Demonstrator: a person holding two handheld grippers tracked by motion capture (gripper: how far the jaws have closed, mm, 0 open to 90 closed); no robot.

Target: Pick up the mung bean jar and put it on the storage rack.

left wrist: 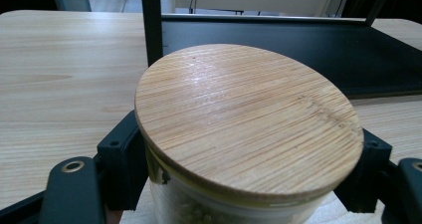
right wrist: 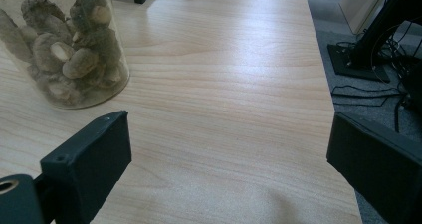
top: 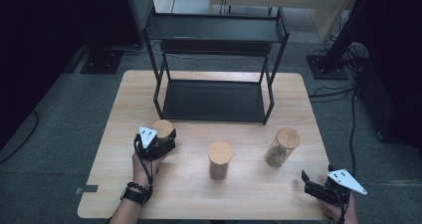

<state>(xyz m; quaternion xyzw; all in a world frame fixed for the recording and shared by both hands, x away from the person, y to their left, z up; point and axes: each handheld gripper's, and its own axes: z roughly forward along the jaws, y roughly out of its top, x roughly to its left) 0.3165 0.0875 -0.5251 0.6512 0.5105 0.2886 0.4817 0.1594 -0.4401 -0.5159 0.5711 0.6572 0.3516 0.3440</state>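
At the left of the bench (top: 114, 194), the left gripper (top: 163, 143) is clenched around a glass jar (top: 162, 130) with a round bamboo lid (left wrist: 246, 119). In the left gripper view its two black jaws sit against the jar's sides just under the lid, one on each side, and pale contents show through the glass below. The jar stands near the front left leg of the black shelf rack (top: 215, 30), on the bench rather than on the rack.

The step in hand looks like the grasp itself: the jar is gripped but appears to be resting on the bench, not yet lifted. The next move likely calls for a straight lift, keeping the jar upright so the lid does not slip, then carrying it clear of the rack's leg, probably onto the lower shelf (top: 214, 102) just behind it.

In the middle of the bench stands a second jar (top: 219, 160) with a wooden lid, untouched. Further right is a third jar (top: 281, 147), clear glass holding what look like dried mushrooms (right wrist: 59, 55).

At the far right, near the bench's front corner, the right gripper (top: 309, 180) rests with its jaws spread wide and nothing between them, well apart from the third jar.
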